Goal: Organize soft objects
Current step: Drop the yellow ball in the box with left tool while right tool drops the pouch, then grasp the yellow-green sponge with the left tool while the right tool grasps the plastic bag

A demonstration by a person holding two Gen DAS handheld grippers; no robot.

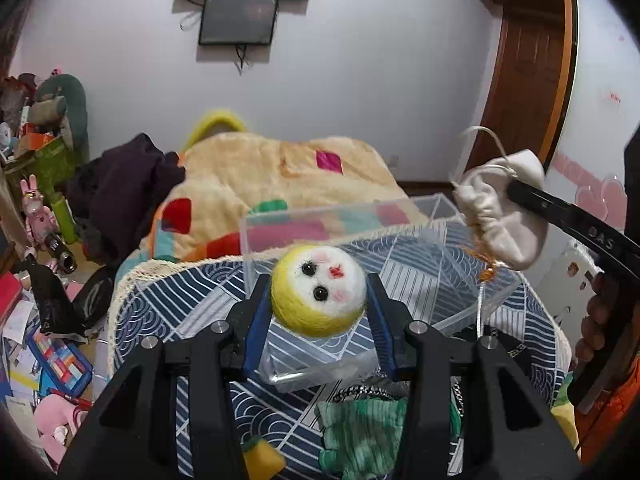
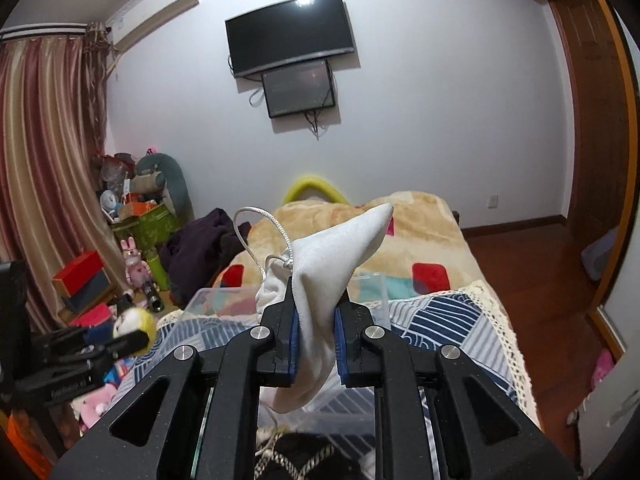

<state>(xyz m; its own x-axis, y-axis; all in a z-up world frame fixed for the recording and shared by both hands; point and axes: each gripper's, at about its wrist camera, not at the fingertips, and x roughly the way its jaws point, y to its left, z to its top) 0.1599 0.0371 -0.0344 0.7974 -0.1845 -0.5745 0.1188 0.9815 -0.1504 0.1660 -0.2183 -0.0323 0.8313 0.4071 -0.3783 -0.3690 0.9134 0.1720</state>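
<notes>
My left gripper [image 1: 319, 300] is shut on a round yellow-and-white felt doll head [image 1: 319, 291] and holds it above a clear plastic box [image 1: 352, 248] on the blue patterned cloth [image 1: 168, 312]. My right gripper [image 2: 315, 330] is shut on a white drawstring pouch [image 2: 320, 280], lifted above the same clear box [image 2: 372, 284]. In the left wrist view the pouch [image 1: 500, 216] hangs at the right, pinched by the right gripper's black fingers [image 1: 560, 212]. In the right wrist view the left gripper with the doll head [image 2: 134, 322] is at the lower left.
A green cloth [image 1: 360, 436] and a yellow item [image 1: 262, 460] lie on the patterned cloth near me. A bed with a beige patchwork blanket [image 2: 400, 236] and a dark garment [image 1: 120, 192] is beyond. Toys and boxes [image 1: 40, 320] clutter the floor at left. A wooden door [image 1: 528, 72] is at right.
</notes>
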